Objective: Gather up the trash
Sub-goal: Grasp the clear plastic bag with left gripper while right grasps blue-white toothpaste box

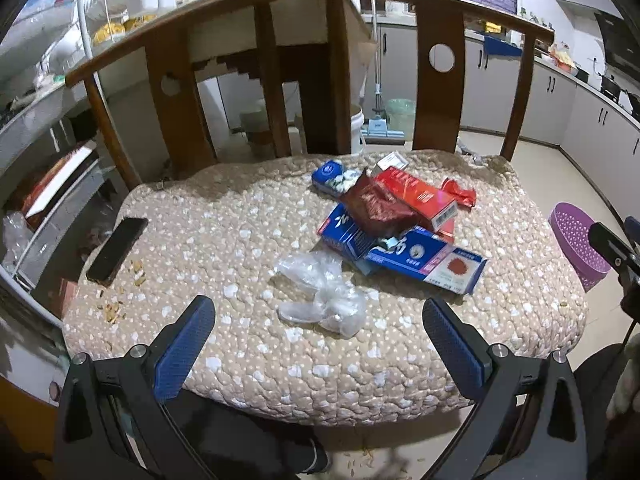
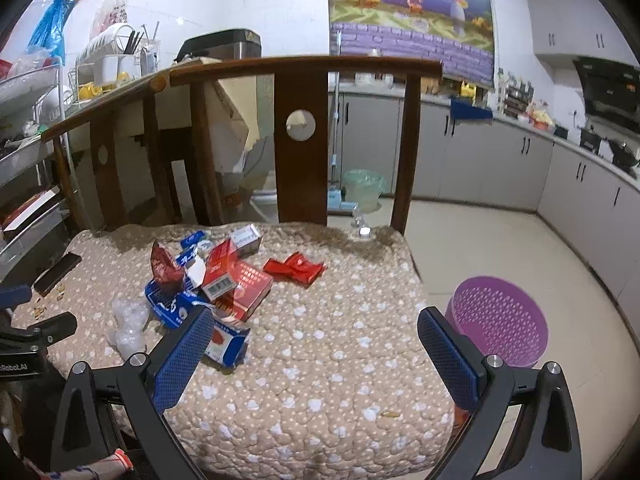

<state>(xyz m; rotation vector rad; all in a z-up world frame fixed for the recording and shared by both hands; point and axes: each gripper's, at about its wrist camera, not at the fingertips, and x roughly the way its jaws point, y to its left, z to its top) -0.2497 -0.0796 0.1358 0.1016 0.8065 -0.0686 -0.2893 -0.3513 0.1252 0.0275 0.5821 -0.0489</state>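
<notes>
A pile of trash lies on a beige quilted chair cushion (image 1: 248, 248): blue boxes (image 1: 424, 258), a red box (image 1: 416, 196), a dark red packet (image 1: 376, 208), a red wrapper (image 1: 460, 192) and a crumpled clear plastic bag (image 1: 324, 296). My left gripper (image 1: 318, 344) is open and empty, just in front of the plastic bag. My right gripper (image 2: 316, 346) is open and empty above the cushion (image 2: 320, 360), right of the pile (image 2: 224, 284). The red wrapper (image 2: 294, 268) lies apart from the pile. A purple basket (image 2: 498, 316) stands on the floor at the right.
A black phone (image 1: 118, 250) and crumbs (image 1: 120, 304) lie on the cushion's left side. Wooden chair backs (image 1: 436, 80) rise behind. A wire shelf (image 1: 36, 128) stands at the left. Kitchen cabinets (image 2: 500, 160) line the right. The purple basket (image 1: 576, 248) shows beside the cushion.
</notes>
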